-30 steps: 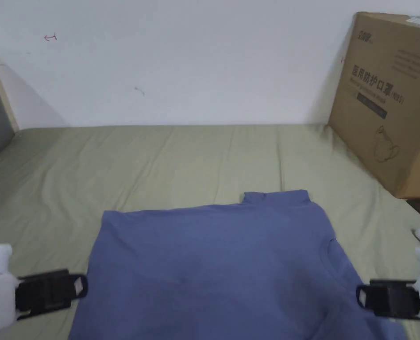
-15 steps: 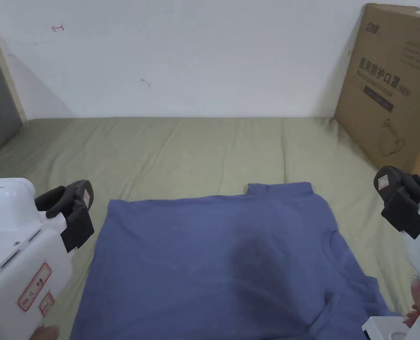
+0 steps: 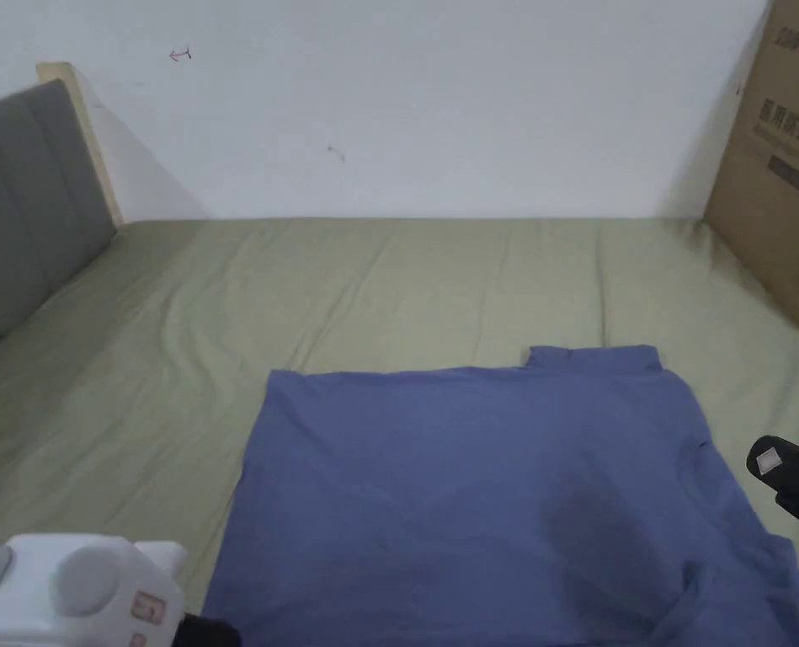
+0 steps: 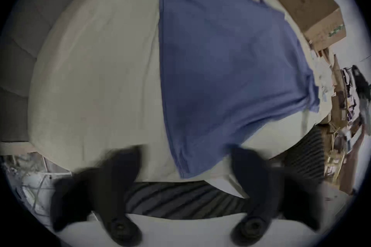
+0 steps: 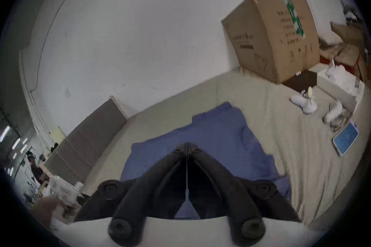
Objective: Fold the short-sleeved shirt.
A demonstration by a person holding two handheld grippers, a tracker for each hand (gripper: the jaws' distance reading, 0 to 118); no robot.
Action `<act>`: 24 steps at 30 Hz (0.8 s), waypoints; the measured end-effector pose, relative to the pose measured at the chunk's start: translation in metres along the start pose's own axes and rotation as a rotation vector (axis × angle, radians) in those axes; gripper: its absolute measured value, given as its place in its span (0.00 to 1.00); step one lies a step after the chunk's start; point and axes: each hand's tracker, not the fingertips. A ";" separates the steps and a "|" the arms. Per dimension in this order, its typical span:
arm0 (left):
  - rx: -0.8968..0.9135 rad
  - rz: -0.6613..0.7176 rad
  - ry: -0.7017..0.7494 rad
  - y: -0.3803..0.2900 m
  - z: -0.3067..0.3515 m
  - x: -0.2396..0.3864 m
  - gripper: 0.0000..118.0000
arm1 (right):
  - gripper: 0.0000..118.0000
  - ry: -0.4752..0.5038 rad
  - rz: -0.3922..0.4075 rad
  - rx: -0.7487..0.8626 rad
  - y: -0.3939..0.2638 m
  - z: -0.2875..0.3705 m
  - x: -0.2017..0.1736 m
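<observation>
Beside us a cardboard box (image 3: 789, 168) stands at the bed's right edge, a grey headboard (image 3: 18, 202) at its left. The blue shirt (image 3: 490, 489) lies flat on the green sheet (image 3: 221, 295), open bedding beyond. Our left gripper (image 4: 184, 169) gapes wide, empty; our right gripper (image 5: 187, 146) is clenched on nothing.

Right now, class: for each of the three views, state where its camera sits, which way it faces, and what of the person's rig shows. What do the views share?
Head view: above the bed, facing the wall; right gripper at the edge.
Left gripper view: over the bed's near edge, left gripper open.
Right gripper view: low, facing the cardboard box; jaws shut.
All share the blue shirt.
</observation>
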 end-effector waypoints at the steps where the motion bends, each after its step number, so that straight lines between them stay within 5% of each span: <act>1: 0.013 0.003 0.004 -0.004 -0.008 0.001 0.96 | 0.00 -0.007 -0.004 -0.005 -0.001 0.000 0.001; 5: 0.025 0.116 -0.015 -0.010 -0.046 0.008 0.92 | 0.00 0.004 -0.049 -0.020 -0.003 0.006 0.010; 14: -0.008 0.066 0.028 -0.004 -0.064 0.009 1.00 | 0.00 -0.032 -0.068 -0.036 -0.009 0.016 0.027; 16: 0.038 0.059 0.041 -0.012 -0.053 0.010 0.88 | 0.00 -0.045 -0.081 -0.041 -0.011 0.017 0.033; 17: 0.070 0.036 0.076 -0.015 -0.043 0.014 0.73 | 0.00 -0.053 -0.086 -0.046 -0.013 0.019 0.036; 19: 0.139 0.002 0.080 -0.023 -0.021 0.017 0.00 | 0.00 -0.057 -0.095 -0.060 -0.012 0.023 0.044; 22: 0.258 0.070 -0.143 -0.034 0.011 0.014 0.01 | 0.00 0.162 -0.097 -0.075 -0.011 0.032 0.057; 24: 0.351 0.091 -0.150 -0.033 0.035 0.016 0.01 | 0.00 0.123 -0.031 -0.123 -0.006 0.033 0.057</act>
